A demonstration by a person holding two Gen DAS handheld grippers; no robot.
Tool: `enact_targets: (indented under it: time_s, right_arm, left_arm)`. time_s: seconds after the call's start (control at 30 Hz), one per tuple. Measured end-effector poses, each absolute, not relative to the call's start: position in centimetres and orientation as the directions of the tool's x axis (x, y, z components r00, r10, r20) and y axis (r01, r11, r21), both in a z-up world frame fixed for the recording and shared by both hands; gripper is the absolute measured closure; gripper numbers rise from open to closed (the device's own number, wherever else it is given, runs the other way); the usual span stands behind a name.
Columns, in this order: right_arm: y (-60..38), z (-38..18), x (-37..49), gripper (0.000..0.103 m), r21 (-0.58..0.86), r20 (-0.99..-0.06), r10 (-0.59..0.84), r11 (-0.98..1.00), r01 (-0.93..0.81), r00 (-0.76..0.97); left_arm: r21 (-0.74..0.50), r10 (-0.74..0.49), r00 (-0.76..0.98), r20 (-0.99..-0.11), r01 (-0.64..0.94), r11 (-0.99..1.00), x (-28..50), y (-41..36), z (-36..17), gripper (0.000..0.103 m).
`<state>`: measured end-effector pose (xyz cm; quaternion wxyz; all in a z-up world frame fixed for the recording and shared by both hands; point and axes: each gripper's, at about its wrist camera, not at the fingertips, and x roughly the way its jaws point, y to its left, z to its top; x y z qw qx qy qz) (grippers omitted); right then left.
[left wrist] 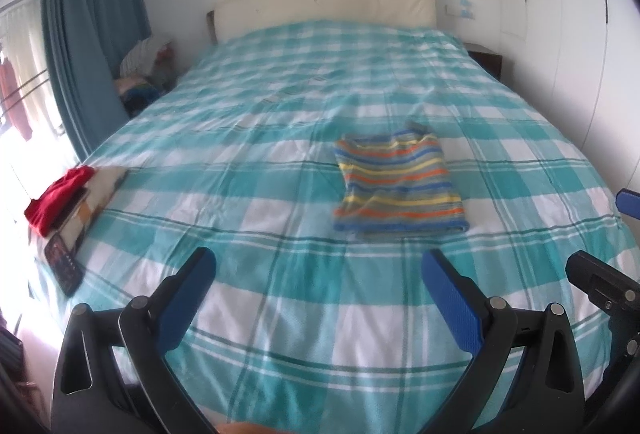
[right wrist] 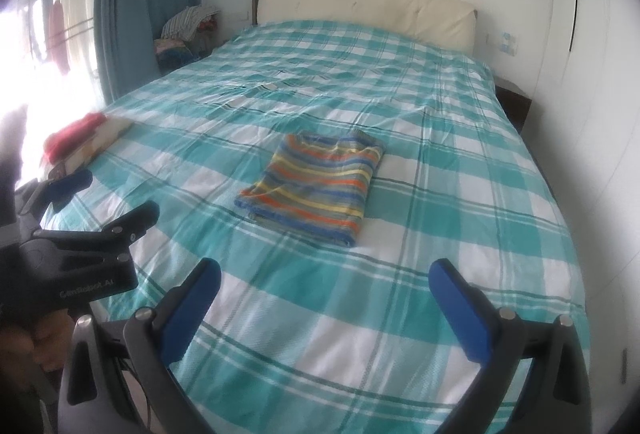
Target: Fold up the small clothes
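Note:
A small striped garment (left wrist: 396,186) (right wrist: 316,182), banded in orange, yellow, blue and grey, lies folded into a neat rectangle on the teal and white checked bedspread (left wrist: 280,314) (right wrist: 460,218). My left gripper (left wrist: 320,266) hovers over the bed's near part, short of the garment, open with nothing between its blue pads. My right gripper (right wrist: 326,274) is likewise open and empty, a little nearer than the garment. In the right wrist view the left gripper (right wrist: 96,194) shows at the left edge. Part of the right gripper (left wrist: 612,274) shows at the left wrist view's right edge.
A red garment (left wrist: 60,194) (right wrist: 74,132) rests on a stack of folded clothes (left wrist: 94,202) at the bed's left edge, with a dark flat object (left wrist: 62,264) nearby. A cream headboard (left wrist: 328,2), blue curtain (left wrist: 88,34), a clothes pile (left wrist: 146,74) and a dark nightstand (left wrist: 486,60) surround the bed.

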<state>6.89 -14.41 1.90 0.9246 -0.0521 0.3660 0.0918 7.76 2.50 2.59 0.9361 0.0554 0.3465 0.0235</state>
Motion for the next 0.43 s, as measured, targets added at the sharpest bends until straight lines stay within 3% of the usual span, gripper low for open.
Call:
enact_targets:
  time_s: [0.43]
  right_arm:
    - [-14.65, 1.71, 6.82, 0.001, -0.032, -0.689, 0.123, 0.979, -0.2, 0.714]
  left_arm:
    - [0.134, 0.102, 0.778, -0.62, -0.023, 0.991, 7.36, 2.27, 2.95, 0.0]
